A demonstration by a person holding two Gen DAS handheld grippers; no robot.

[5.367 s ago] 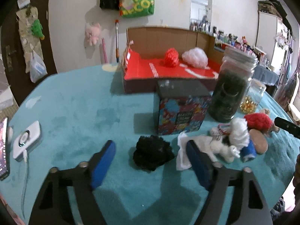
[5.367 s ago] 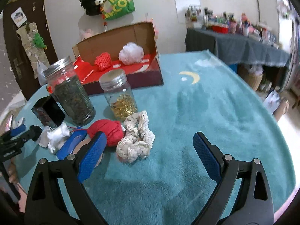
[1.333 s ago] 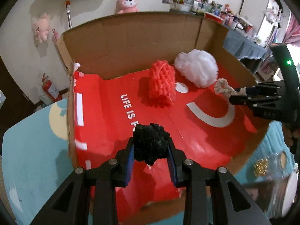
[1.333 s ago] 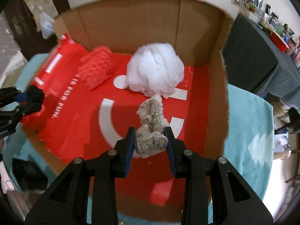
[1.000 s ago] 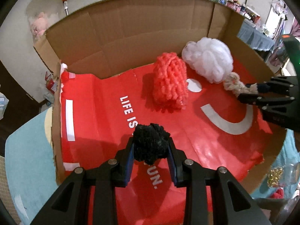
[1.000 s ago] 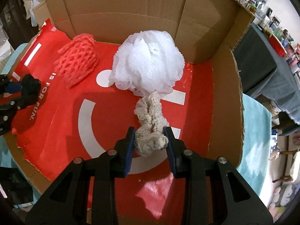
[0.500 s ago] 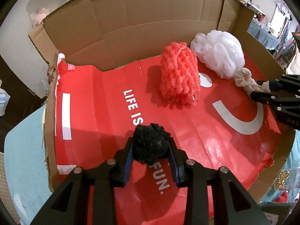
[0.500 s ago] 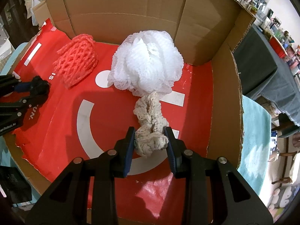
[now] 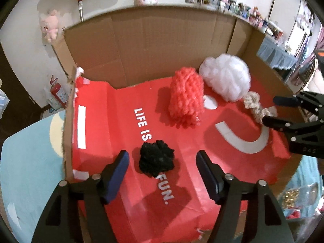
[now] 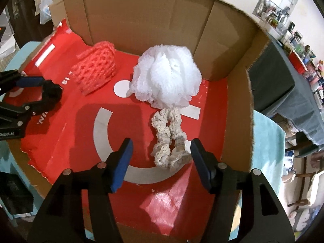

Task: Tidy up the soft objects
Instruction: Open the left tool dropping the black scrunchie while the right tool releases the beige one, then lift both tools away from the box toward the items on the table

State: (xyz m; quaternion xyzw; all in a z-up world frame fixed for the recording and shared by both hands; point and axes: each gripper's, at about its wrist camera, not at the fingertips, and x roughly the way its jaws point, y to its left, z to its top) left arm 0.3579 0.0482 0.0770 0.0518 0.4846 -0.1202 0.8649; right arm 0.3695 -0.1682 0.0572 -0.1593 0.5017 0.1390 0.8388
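My right gripper (image 10: 161, 156) is opening over the cardboard box (image 10: 237, 109). The cream scrunchie (image 10: 169, 141) lies between its jaws, touching the white pouf (image 10: 168, 77).

Box floor (image 9: 125, 133), red liner, white caps print: "LIFE IS" above black pom-pom (image 9: 157, 160), "FUN." below it; middle of the line hidden by pom-pom. Rt wrist view, same print upside down: partial "UN." (image 10: 41, 119) and "IS" (image 10: 65, 81) legible. Rt gripper body (image 9: 307, 149), white lettering, only "DAS" fragment legible. Lt gripper body (image 10: 8, 134), white lettering approx. "Robot.AI", start cut off. Other wall/shelf labels too small to read
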